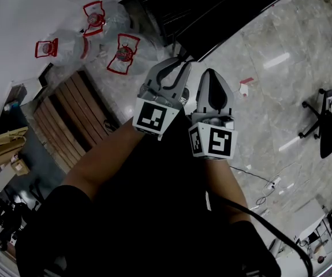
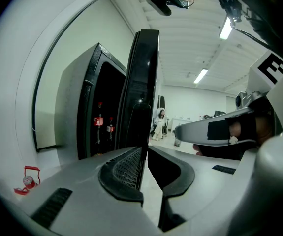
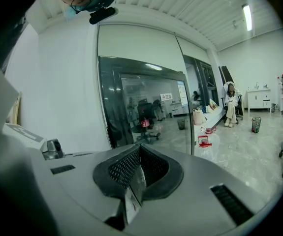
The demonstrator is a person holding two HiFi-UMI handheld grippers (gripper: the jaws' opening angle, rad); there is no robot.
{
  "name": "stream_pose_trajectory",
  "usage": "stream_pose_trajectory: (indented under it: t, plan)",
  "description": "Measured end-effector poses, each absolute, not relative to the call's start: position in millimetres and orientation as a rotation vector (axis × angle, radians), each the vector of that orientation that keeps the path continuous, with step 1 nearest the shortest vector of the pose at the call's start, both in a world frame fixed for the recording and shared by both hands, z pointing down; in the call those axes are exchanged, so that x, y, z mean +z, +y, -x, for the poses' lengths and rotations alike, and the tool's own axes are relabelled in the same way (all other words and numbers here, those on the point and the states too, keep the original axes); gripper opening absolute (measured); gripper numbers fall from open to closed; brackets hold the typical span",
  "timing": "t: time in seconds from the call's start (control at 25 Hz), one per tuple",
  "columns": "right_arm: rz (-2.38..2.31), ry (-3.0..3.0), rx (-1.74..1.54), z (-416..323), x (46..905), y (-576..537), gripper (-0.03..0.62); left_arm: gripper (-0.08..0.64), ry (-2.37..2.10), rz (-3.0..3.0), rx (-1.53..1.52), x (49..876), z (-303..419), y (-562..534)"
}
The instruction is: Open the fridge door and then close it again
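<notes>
The black fridge (image 2: 77, 112) stands open, and bottles with red labels (image 2: 99, 122) show inside it. Its dark door (image 2: 142, 92) stands edge-on in the left gripper view. My left gripper (image 2: 143, 173) is shut on the fridge door's edge, one jaw on each face. From the head view, that left gripper (image 1: 176, 63) reaches up to the black door (image 1: 223, 10). My right gripper (image 1: 211, 75) sits just beside it, jaws together. The right gripper view shows the right gripper (image 3: 139, 168) shut in front of the door's glass face (image 3: 141, 107), with a thin white slip between its pads.
Clear water jugs with red handles (image 1: 122, 53) lie on the floor to the left, beside a wooden pallet (image 1: 73, 120). An office chair (image 1: 327, 120) stands at the right on the marble floor. A person sits far off (image 3: 230, 104). A white wall is to the left.
</notes>
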State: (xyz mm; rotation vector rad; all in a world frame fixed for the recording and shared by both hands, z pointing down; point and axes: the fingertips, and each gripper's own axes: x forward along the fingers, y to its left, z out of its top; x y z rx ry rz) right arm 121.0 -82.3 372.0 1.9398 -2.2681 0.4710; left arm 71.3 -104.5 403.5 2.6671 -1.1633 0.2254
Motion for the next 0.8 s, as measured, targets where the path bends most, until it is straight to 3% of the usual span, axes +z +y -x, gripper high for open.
stream_pose_trajectory:
  t: [0.8]
  plan:
    - [-1.891, -2.275, 0.509, -113, 386, -95, 0.015, 0.049, -1.252, -2.607, 0.199, 405, -45, -138]
